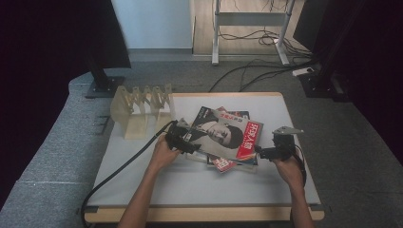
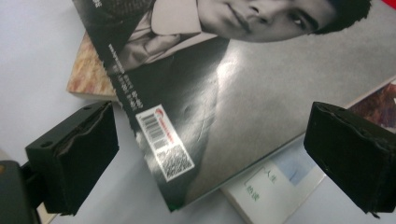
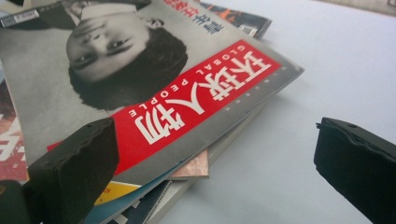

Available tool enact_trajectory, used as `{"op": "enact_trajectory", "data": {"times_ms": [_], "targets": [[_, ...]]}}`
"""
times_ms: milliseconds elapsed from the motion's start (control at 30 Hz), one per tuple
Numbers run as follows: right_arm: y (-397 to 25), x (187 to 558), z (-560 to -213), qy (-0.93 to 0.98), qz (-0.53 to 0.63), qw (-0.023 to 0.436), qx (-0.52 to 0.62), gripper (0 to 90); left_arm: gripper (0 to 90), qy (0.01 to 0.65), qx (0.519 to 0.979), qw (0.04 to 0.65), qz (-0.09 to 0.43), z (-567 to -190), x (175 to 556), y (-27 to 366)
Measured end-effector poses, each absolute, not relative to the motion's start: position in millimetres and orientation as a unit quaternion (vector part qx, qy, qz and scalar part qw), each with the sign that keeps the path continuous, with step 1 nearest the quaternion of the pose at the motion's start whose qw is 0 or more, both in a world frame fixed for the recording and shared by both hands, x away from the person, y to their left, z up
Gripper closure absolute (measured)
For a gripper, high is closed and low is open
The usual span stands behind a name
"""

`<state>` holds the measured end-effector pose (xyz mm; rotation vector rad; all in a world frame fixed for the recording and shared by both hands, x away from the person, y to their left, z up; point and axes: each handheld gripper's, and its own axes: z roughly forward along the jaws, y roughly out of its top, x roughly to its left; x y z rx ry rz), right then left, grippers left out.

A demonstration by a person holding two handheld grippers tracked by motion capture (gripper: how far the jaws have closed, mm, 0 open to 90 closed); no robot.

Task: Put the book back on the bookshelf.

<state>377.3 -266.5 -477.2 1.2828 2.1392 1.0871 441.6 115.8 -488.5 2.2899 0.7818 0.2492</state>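
Observation:
A stack of magazines lies in the middle of the white table. The top magazine point(image 1: 222, 133) point(image 2: 219, 84) point(image 3: 140, 79) has a grey portrait cover with a red title band. My left gripper point(image 1: 183, 141) point(image 2: 210, 158) is open at the stack's left edge, its jaws standing wide to either side of the top magazine's barcode corner. At the stack's right edge my right gripper point(image 1: 262, 153) point(image 3: 215, 172) is open too, one jaw over the red band, the other over bare table. Neither holds anything.
A clear slotted file rack point(image 1: 140, 107) stands at the table's back left. More magazines point(image 1: 223, 164) point(image 3: 135, 205) poke out beneath the top one. A black cable point(image 1: 119, 171) trails from the left gripper toward the front edge. Black stands flank the table on the floor.

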Motion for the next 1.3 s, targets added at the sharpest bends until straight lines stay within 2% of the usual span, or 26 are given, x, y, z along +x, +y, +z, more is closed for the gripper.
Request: {"op": "enact_trajectory", "data": {"times_ms": [567,1100,1300], "targets": [[-246.1,409.4,-512.5,0.781,0.398,0.171,0.45,0.0,0.0,0.32,0.872,0.363,0.074,-505.2,450.9,110.8],[-240.1,401.3,-515.9,0.782,0.411,0.166,0.438,0.0,0.0,0.332,0.867,0.368,0.048,-509.8,443.1,114.5],[-236.8,394.8,-516.0,0.784,0.412,0.167,0.434,0.0,0.0,0.33,0.872,0.358,0.057,-509.1,433.1,116.1]]}}
